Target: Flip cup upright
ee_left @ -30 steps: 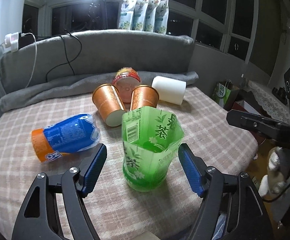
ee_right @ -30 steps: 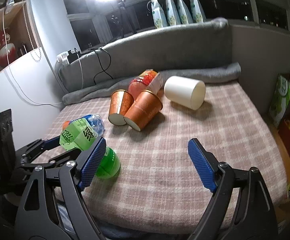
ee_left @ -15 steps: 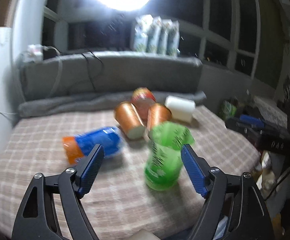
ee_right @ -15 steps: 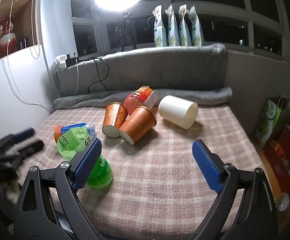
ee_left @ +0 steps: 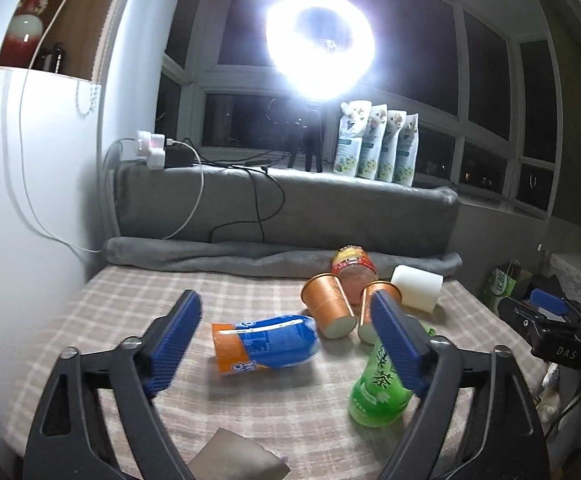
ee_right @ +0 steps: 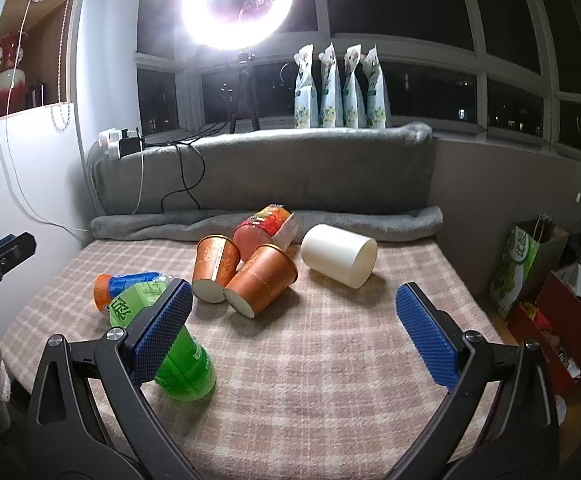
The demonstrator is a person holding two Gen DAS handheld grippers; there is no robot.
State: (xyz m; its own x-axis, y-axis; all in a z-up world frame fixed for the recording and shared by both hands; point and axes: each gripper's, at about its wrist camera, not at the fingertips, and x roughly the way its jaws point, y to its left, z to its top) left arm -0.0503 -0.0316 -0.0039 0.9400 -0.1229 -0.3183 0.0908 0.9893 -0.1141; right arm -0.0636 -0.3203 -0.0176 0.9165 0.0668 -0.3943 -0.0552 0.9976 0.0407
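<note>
A green tea cup (ee_left: 376, 394) stands upright on the checked cloth, partly behind my left gripper's right finger; it also shows in the right wrist view (ee_right: 182, 364). A blue and orange cup (ee_left: 264, 342) lies on its side. Two copper paper cups (ee_left: 328, 306) (ee_right: 260, 280) lie on their sides, with a red cup (ee_right: 264, 228) and a white cup (ee_right: 338, 256) behind them. My left gripper (ee_left: 286, 344) is open and empty, raised above the cloth. My right gripper (ee_right: 292, 332) is open and empty above the cloth's near right part.
A grey cushion (ee_right: 266, 172) and a rolled grey blanket (ee_right: 250, 220) border the far side. A ring light (ee_left: 320, 46) glares above. Pouches (ee_right: 338, 88) stand on the sill. Bags and boxes (ee_right: 530, 272) sit on the floor at right. A white wall is at left.
My left gripper has drawn back, risen and swung left, away from the upright green cup that stood between its fingers. My right gripper has tilted up and drawn back slightly.
</note>
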